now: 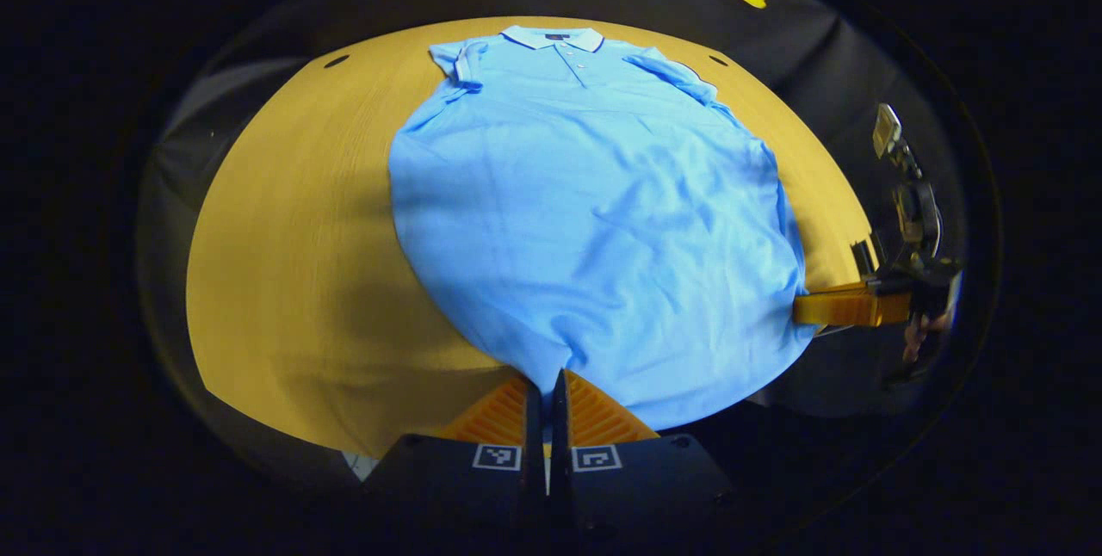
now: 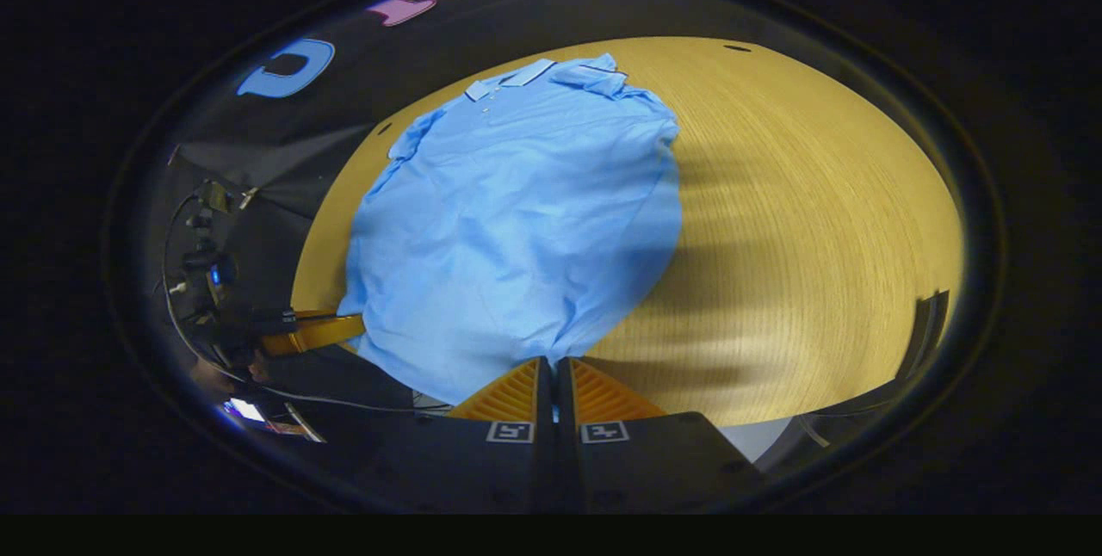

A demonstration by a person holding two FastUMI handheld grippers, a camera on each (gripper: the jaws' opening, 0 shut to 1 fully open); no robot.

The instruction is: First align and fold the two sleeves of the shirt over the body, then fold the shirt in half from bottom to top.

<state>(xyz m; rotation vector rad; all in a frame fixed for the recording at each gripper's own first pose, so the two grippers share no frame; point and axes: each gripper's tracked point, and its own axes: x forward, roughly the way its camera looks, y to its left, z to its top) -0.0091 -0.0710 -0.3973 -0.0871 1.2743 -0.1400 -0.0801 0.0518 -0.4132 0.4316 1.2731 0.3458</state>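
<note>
A light blue polo shirt (image 1: 594, 212) (image 2: 516, 220) lies front up on the wooden table (image 1: 293, 237) (image 2: 801, 220), collar (image 1: 553, 38) at the far side. Both short sleeves (image 1: 461, 65) (image 1: 671, 74) lie folded in over the body. My left gripper (image 1: 547, 379) is shut on the hem at one bottom corner; in the right gripper view it (image 2: 340, 328) shows at the left. My right gripper (image 2: 552, 365) is shut on the hem at the other bottom corner; in the left gripper view it (image 1: 805, 308) shows at the right. The hem sits at the table's near edge.
Bare wood stretches on both sides of the shirt. Two small dark oval holes (image 1: 336, 61) (image 1: 717, 60) mark the table's far corners. Black cloth hangs behind the table and drops below its near edge.
</note>
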